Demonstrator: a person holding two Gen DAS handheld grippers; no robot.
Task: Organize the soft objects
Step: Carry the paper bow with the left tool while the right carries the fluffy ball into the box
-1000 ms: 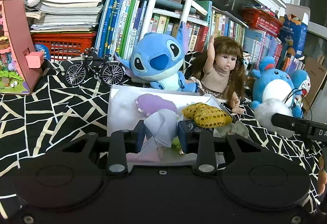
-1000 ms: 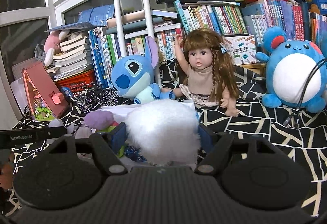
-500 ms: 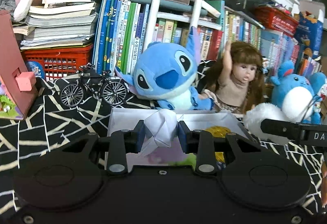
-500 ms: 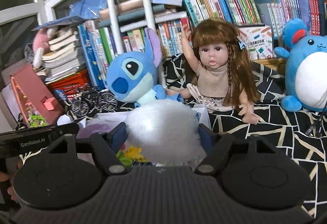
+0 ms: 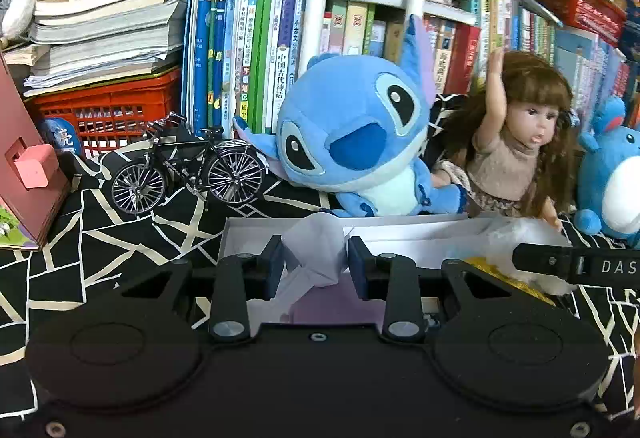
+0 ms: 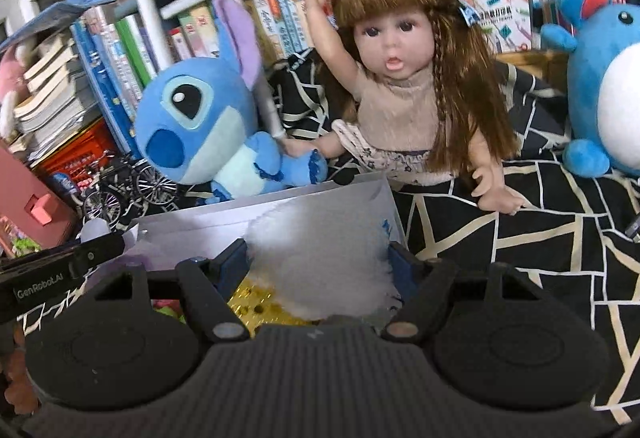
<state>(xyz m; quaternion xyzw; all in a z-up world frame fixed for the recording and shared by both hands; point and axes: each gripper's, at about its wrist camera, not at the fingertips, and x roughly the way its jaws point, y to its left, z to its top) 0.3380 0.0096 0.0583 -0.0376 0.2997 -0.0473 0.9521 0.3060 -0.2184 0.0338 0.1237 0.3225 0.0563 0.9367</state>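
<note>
Between the pads of the left gripper [image 5: 315, 262] sits a crumpled piece of pale lilac cloth [image 5: 316, 252], pinched narrow and held over the near end of a shallow white box [image 5: 404, 232]. Beside it, the right gripper [image 6: 320, 260] has its jaws at a middling width, clamped on a fluffy white pom-pom [image 6: 320, 262] that fills the whole gap between them; it hangs over the same box [image 6: 192, 234], above a gold sequinned item [image 6: 256, 304] lying inside. From the left wrist view the right gripper's finger [image 5: 576, 266] crosses the box's right end with white fluff and gold around it.

Just behind the box a blue alien plush [image 5: 356, 134] leans against a white pole, and a long-haired doll [image 6: 404, 78] sits next to it with one arm raised. A round blue plush with a white belly [image 6: 604, 78] stands further right. Left of the box a small model bicycle [image 5: 188, 166] stands on the black cloth with pale lines [image 5: 100, 250], before a red basket [image 5: 104, 110] and rows of books [image 5: 248, 38].
</note>
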